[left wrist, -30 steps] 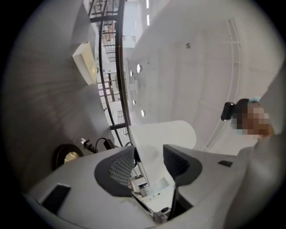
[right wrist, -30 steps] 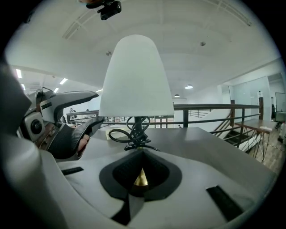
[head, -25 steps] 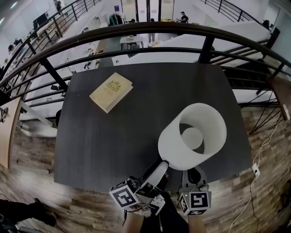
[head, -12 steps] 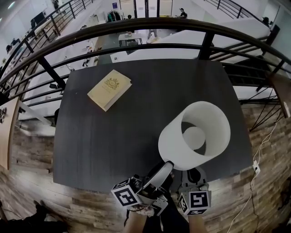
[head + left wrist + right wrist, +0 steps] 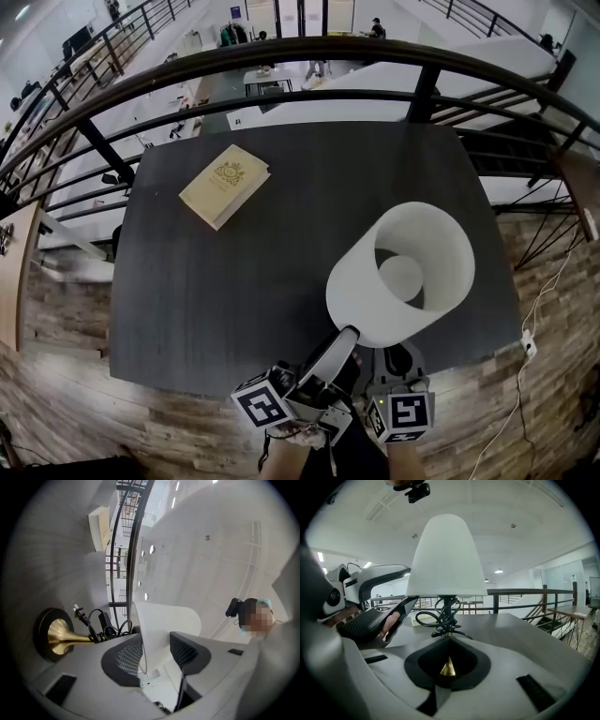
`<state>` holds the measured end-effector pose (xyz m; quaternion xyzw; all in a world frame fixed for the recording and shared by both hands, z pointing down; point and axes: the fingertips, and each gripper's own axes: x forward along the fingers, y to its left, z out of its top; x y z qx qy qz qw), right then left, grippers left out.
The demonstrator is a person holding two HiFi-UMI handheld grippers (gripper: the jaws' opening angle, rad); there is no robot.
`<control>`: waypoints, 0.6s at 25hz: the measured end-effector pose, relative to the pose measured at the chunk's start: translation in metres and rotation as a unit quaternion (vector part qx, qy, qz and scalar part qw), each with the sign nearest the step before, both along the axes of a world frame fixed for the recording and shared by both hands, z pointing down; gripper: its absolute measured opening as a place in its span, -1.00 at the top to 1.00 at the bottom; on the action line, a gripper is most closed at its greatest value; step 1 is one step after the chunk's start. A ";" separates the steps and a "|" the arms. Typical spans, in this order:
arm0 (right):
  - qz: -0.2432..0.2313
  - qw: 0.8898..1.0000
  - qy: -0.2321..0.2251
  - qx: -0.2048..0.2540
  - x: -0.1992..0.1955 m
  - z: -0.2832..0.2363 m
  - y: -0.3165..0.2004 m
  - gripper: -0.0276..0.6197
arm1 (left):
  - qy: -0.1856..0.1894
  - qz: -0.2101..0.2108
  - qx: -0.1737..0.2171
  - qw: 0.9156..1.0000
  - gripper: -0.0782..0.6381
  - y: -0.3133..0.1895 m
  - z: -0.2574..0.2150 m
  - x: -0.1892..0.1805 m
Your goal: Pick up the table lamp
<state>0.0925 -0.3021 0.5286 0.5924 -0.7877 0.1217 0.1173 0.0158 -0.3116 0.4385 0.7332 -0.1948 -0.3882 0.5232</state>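
Observation:
The table lamp stands at the near right of the dark table. It has a white shade, a brass stem and a black round base. Its black cord is bundled round the stem. My right gripper is shut on the brass stem, low under the shade. My left gripper points up at the shade's lower rim. The rim stands between its open jaws, which have just been closing. The left pad is close against the rim; the right pad stands apart.
A tan book lies at the table's far left. A dark metal railing curves past the table's far edge, with a lower floor beyond. Both grippers, left and right, sit at the near table edge above a wooden floor.
My left gripper's jaw has edged a little further up under the shade's rim. The right gripper and the lamp have kept still.

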 end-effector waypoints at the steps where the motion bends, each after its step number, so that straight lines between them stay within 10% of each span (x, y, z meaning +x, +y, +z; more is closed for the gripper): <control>1: 0.001 1.000 0.000 0.000 0.001 0.000 0.000 0.93 | -0.001 0.000 -0.001 1.000 0.24 -0.001 -0.002 0.002; 15: -0.006 1.000 -0.022 -0.001 0.008 -0.003 -0.016 0.93 | 0.020 -0.023 -0.038 0.999 0.32 -0.038 -0.012 0.012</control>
